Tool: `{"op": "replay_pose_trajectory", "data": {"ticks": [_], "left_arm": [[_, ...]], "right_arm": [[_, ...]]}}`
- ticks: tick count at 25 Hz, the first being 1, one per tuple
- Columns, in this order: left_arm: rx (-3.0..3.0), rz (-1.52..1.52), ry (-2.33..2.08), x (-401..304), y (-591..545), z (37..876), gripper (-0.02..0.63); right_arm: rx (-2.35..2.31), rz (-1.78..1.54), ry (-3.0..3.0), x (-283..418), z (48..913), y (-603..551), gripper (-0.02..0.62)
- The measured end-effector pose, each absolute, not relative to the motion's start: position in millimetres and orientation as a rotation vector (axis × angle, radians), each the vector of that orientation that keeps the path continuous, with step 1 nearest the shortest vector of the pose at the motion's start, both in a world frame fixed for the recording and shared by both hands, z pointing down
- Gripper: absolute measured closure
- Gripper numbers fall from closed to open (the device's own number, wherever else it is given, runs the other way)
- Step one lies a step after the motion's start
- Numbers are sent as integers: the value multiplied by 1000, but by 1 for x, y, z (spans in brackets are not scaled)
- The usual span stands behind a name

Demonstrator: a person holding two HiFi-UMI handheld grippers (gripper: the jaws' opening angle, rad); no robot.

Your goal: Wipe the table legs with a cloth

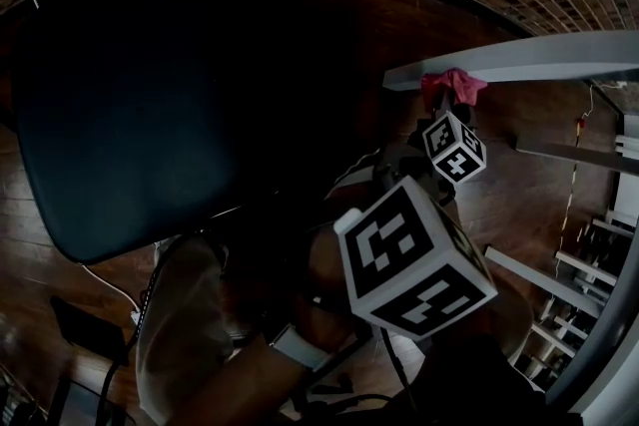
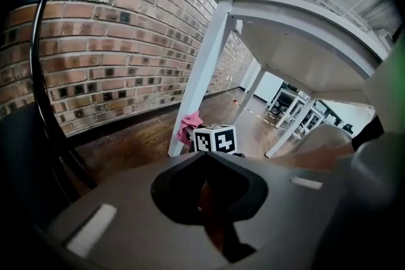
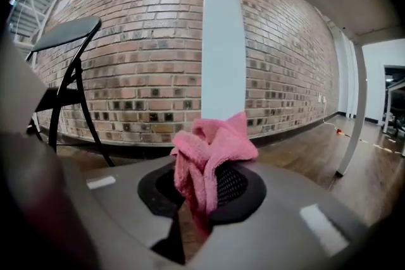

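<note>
Pink cloth (image 3: 212,145) is bunched and clamped in the right gripper (image 1: 447,115), with its jaws closed on the lower fold and the loose upper part standing proud of the tips. It sits at the white leg (image 3: 223,41) of the counter (image 2: 304,35). Seen along the right gripper, the leg rises dead ahead and slightly right of centre, directly behind the cloth. From the left gripper view, the cloth (image 2: 188,125) lies low on the leg (image 2: 201,66), close to the foot and the wooden floor (image 2: 133,142). It looks to be touching the leg, but firm contact cannot be confirmed from these views. The leg's long axis is upright, from the floor to the underside of the counter, so nearly all of its length lies above the cloth. Judgement: the next stroke should run upward along that axis, with the gripper keeping the cloth pushed forward into the leg's face. The right gripper is the nearer one and the only one carrying the cloth. The left gripper (image 2: 206,158) is behind it, well back from the leg, looking at the right gripper's marker cube from the rear. Its jaws are brought together with nothing between them. A further leg (image 2: 250,97) and others beyond it stand deeper under the counter, untouched by either gripper. A black folding chair (image 3: 63,35) stands to the left in front of the brick wall (image 3: 145,41), clear of the stroke path.
</note>
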State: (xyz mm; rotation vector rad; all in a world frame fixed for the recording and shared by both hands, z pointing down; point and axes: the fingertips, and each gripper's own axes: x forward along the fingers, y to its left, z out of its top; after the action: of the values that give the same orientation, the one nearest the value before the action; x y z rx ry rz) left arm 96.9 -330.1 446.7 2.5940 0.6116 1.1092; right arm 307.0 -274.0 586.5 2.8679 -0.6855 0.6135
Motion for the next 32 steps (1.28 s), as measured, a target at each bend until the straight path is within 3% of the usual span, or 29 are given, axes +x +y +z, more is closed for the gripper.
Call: {"op": "replay_pose_trajectory", "data": {"ticks": [21,32], "left_arm": [[2520,1217,629,113,-335,489,612],[2492,1256,595,112,-347,502,612]], "right_arm": [[2340,1190,-709,308,791,-262,538],[2496,1454,-689,291,831,-284,537]]}}
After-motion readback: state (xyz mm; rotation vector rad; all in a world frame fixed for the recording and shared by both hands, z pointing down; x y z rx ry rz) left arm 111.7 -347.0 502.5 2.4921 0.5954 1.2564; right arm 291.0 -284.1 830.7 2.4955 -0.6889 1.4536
